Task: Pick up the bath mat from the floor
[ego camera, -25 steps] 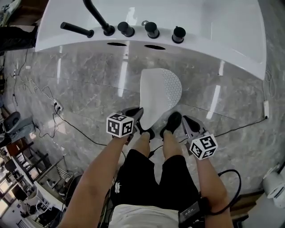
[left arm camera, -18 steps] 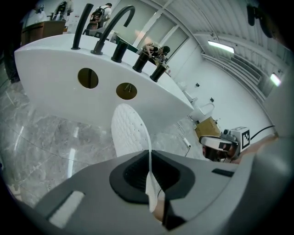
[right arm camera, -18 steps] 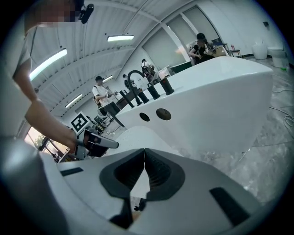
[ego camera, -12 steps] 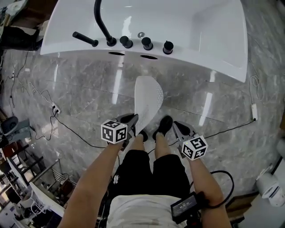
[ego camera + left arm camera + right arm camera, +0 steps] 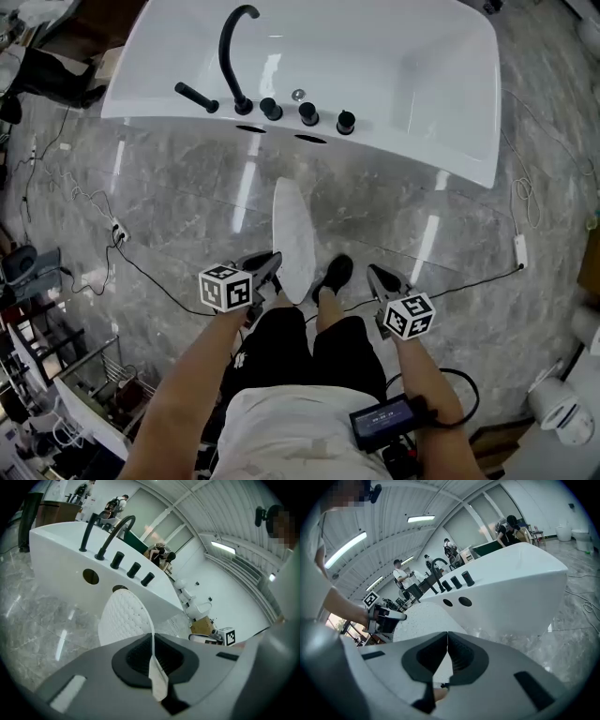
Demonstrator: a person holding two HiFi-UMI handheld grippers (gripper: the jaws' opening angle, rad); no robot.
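The white dotted bath mat [image 5: 292, 239] hangs off the floor and shows nearly edge-on in the head view, in front of the person's legs. My left gripper [image 5: 270, 267] is shut on its near edge. In the left gripper view the mat [image 5: 123, 620] rises from between the closed jaws of the left gripper [image 5: 153, 641], and a thin fold of it is pinched there. My right gripper [image 5: 380, 278] is to the right of the mat, apart from it. Its jaws [image 5: 447, 634] meet with nothing between them, and the mat [image 5: 419, 620] shows beyond them.
A white bathtub [image 5: 403, 66] with a black faucet [image 5: 234, 42] and knobs stands ahead on the grey marble floor. Black cables and a power strip [image 5: 117, 228] lie at the left, another cable at the right. A black shoe [image 5: 333, 277] is under the mat. People stand far behind.
The mat has come up with the left gripper and turned from a broad face to a narrow edge-on strip. The head view has risen, and both grippers are higher above the floor.
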